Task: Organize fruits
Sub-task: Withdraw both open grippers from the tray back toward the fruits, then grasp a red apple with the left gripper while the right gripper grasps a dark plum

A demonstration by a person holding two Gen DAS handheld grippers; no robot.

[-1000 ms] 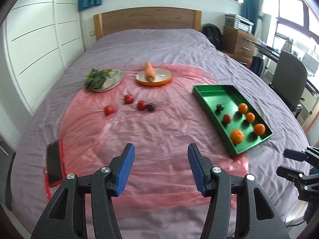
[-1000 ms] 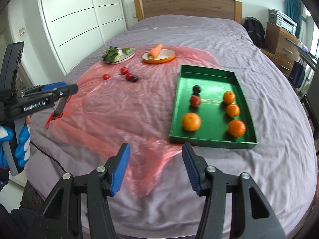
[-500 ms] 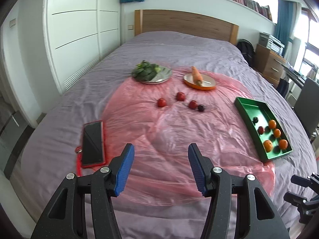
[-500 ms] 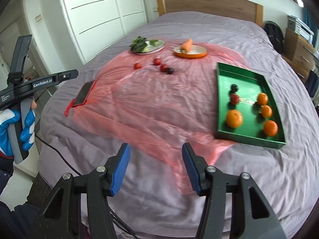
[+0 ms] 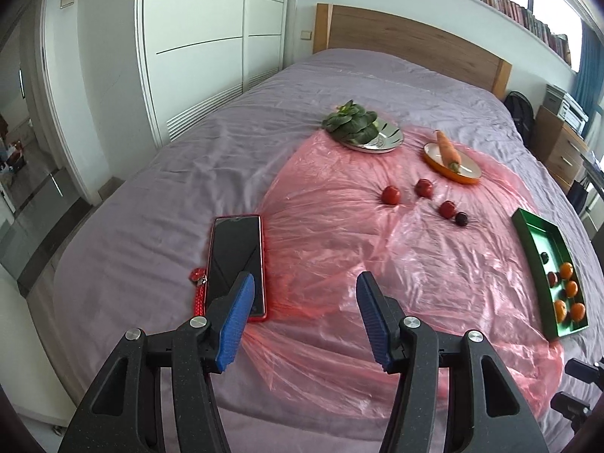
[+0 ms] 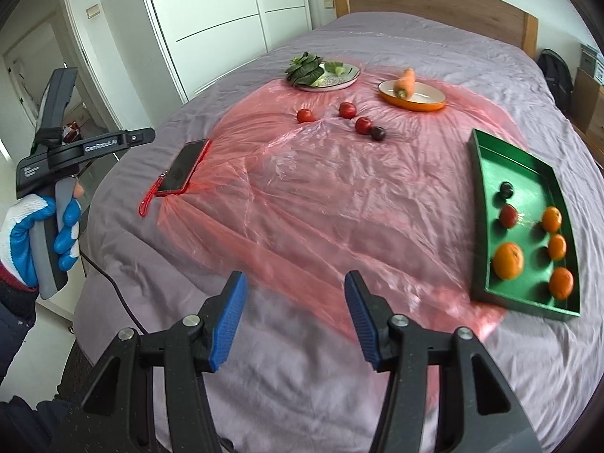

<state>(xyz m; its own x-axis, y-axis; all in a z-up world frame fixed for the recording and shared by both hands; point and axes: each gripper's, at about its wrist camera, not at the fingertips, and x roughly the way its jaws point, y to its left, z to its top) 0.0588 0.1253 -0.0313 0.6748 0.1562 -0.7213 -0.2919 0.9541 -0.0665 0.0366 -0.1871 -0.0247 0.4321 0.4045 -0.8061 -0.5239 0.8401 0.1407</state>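
We find both hand-held grippers, left [image 5: 304, 317] and right [image 6: 292, 319], released and empty. Four loose fruits [image 6: 341, 120] lie beyond the green tray [image 6: 487, 196], ahead, nearer the left.

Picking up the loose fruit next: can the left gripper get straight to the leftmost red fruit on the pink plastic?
Probably yes: the left gripper is open and empty, and only bare pink plastic sheet lies before the red fruit; the phone sits aside.
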